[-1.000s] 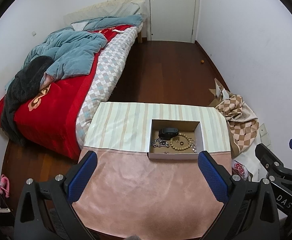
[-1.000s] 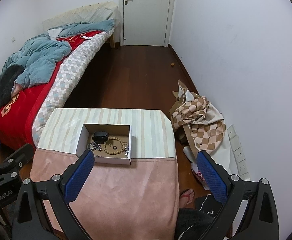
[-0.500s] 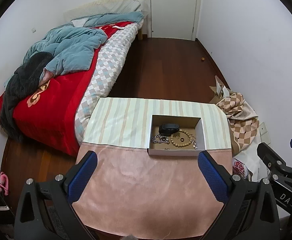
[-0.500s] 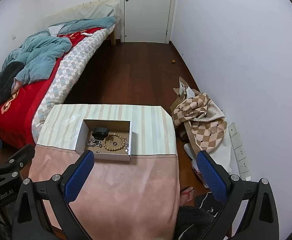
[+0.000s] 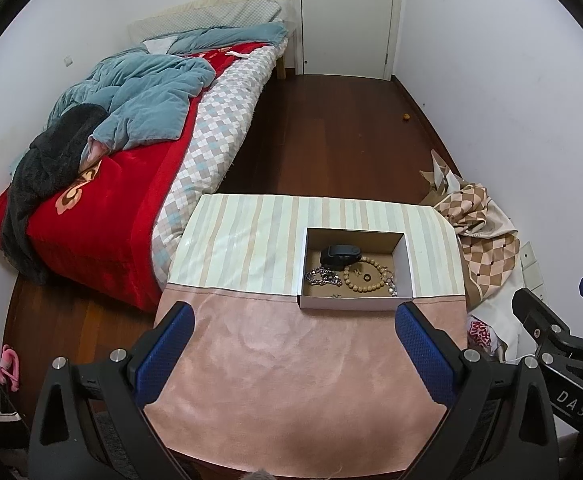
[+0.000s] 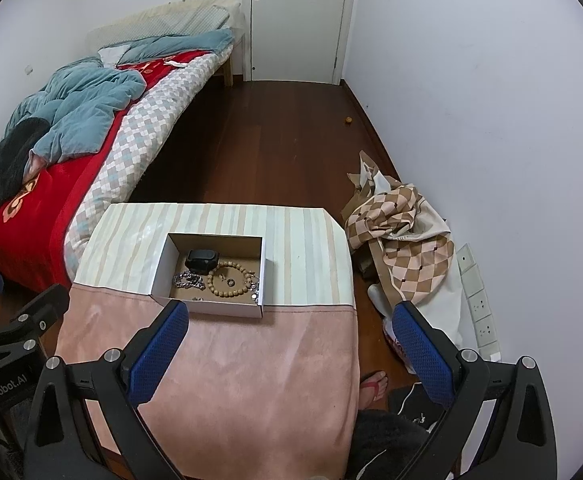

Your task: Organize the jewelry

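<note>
Both grippers high over table [image 5: 291,380], nothing held: left gripper [image 5: 291,344] fingers wide apart, right gripper [image 6: 291,344] same. Jewelry piled in open box [image 5: 355,304]: bead bracelet [image 5: 365,278], chain [image 5: 323,278], black case [image 5: 339,256]. Tip: drop in straight, pinch beads first, avoid snagging chain.

Small bedroom with plain white walls [image 5: 491,80] and a dark reddish wooden floor [image 5: 331,128]. A closed white door [image 5: 347,16] with a metal handle stands in the far wall. A bed [image 5: 211,120] runs along the left wall, covered by a red blanket [image 5: 103,216], a crumpled blue quilt [image 5: 143,96], a dark throw [image 5: 47,160] and a checked mattress cover. In the foreground stands a table [image 6: 231,380] under a pink cloth, its far part striped in pale green and beige. A checked brown fabric heap [image 6: 403,240] lies on the floor by the right wall, near wall sockets [image 6: 479,304]. A small round orange object [image 6: 347,119] rests by the skirting board. Lighting is even and diffuse.
</note>
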